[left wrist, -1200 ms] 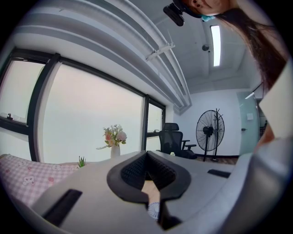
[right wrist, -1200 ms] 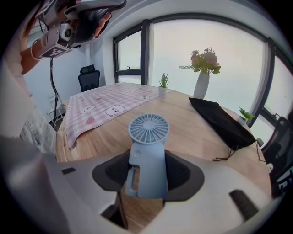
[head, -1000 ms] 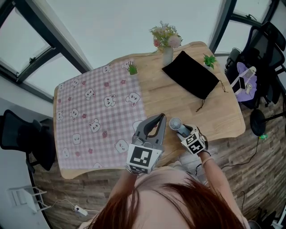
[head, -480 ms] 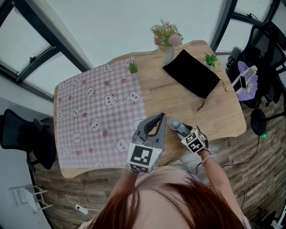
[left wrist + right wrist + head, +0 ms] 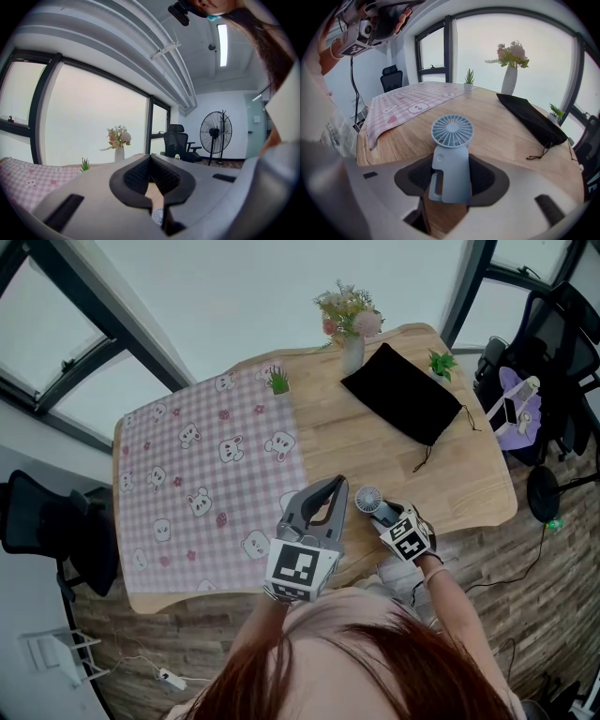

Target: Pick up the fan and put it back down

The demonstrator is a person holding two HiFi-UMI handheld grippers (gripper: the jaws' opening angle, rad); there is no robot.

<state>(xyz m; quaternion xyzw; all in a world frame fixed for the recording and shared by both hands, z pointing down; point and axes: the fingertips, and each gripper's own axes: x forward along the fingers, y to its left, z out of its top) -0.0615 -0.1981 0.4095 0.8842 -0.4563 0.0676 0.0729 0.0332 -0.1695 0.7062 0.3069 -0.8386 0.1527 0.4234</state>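
Head view takes in the wooden bench (image 5: 450,474) first. Its left part is covered by a pink checked cloth (image 5: 206,474) printed with small animals. A black drawstring pouch (image 5: 398,395) lies on the bare wood toward the far right. Near the front edge the two grippers sit side by side, and just beyond the right one is the smallest thing, a pale blue handheld fan (image 5: 367,500).

As for progress, the grasp looks made. The fan seems to be held just over the wood near the front edge, though no view settles whether it is clear of the surface. Setting it down and letting go are left to do.

The right gripper (image 5: 451,180) has its jaws closed on the fan's handle, a pad pressed to each side. The round grille head stands out past the tips. The left gripper (image 5: 150,161) has its jaws drawn together with nothing between them, and it is apart from the fan.
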